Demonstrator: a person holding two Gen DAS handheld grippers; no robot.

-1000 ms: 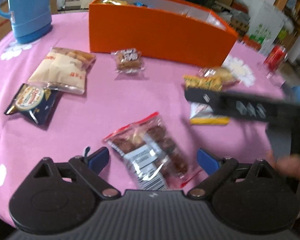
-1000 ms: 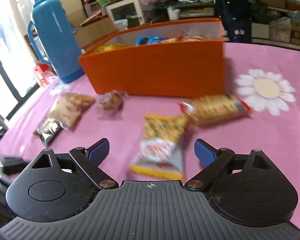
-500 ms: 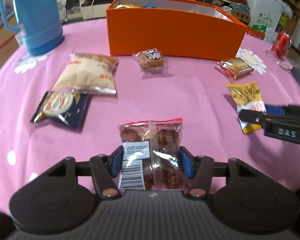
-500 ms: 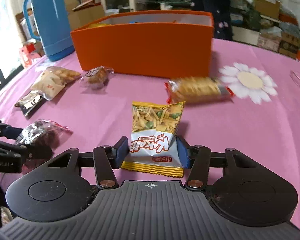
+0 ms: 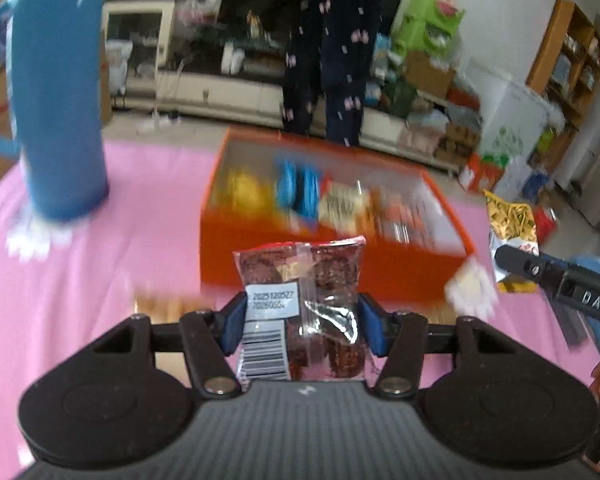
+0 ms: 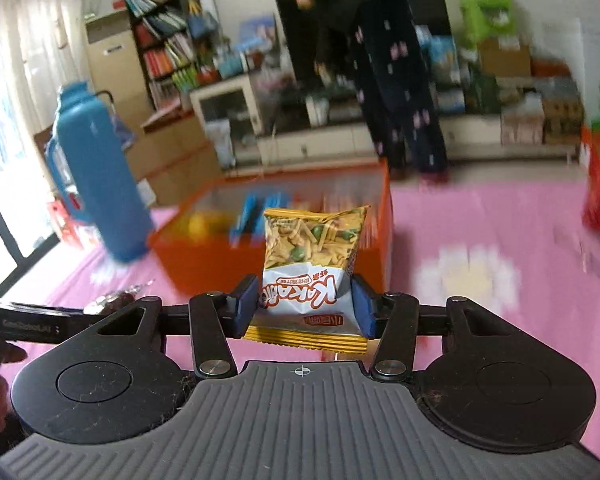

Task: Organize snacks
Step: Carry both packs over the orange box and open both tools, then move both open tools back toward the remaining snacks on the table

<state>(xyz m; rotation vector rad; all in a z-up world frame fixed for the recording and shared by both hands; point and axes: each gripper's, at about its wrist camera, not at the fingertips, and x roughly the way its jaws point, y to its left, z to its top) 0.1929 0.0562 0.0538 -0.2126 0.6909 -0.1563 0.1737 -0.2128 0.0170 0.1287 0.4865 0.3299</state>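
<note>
1. Step in hand: carry to storage. Both packets are lifted clear of the pink bench (image 5: pixel 80 280) and face the orange box (image 5: pixel 340 276), which already holds several snacks.
2. Left claw (image 5: pixel 300 320): closed on a clear packet of dark brown snacks (image 5: pixel 304 280), blue pads pressing both sides.
3. Right claw (image 6: pixel 304 304): closed on a yellow-and-white snack bag (image 6: pixel 312 256), held upright in front of the box.
4. Next move, as judged: bring each packet over the open box, lower it into free space, then release. Contents are blurred, so free space cannot be confirmed.
5. Writing: the bag reads "KaKa" with further characters too small to tell. The clear packet carries a barcode and a white date sticker starting "2025".
6. A blue thermos (image 5: pixel 56 92) stands left of the box.
</note>
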